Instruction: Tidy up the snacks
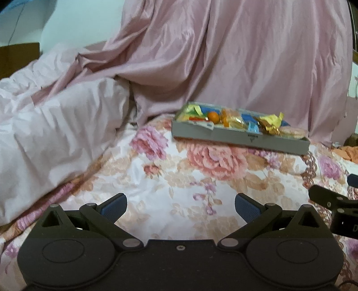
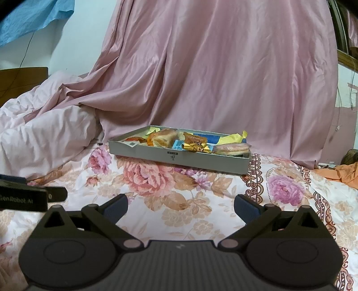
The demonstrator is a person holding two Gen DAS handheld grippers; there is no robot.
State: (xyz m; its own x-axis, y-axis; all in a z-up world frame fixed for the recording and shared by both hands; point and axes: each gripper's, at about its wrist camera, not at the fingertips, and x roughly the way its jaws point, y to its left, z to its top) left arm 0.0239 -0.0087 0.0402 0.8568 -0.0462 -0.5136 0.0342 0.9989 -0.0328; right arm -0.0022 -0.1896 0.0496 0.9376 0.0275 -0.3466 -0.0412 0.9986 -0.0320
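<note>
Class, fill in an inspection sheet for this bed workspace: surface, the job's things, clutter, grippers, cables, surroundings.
Surface: floral bedspread, flat in front, rumpled at the left.
Job's things: shallow grey tray on the bedspread, holding wrapped snacks in a loose heap; a small orange among them.
Clutter: pale pink duvet bunched at the left; orange cloth at the right edge.
Grippers: left gripper and right gripper both open, empty, short of the tray.
Cables: one thin wire on the wall, far left.
Surroundings: pink curtain behind the tray; blue sheet top left.

Floral bedspread (image 2: 156,179), pink curtain (image 2: 212,78) behind, pale wall (image 2: 85,40).
</note>
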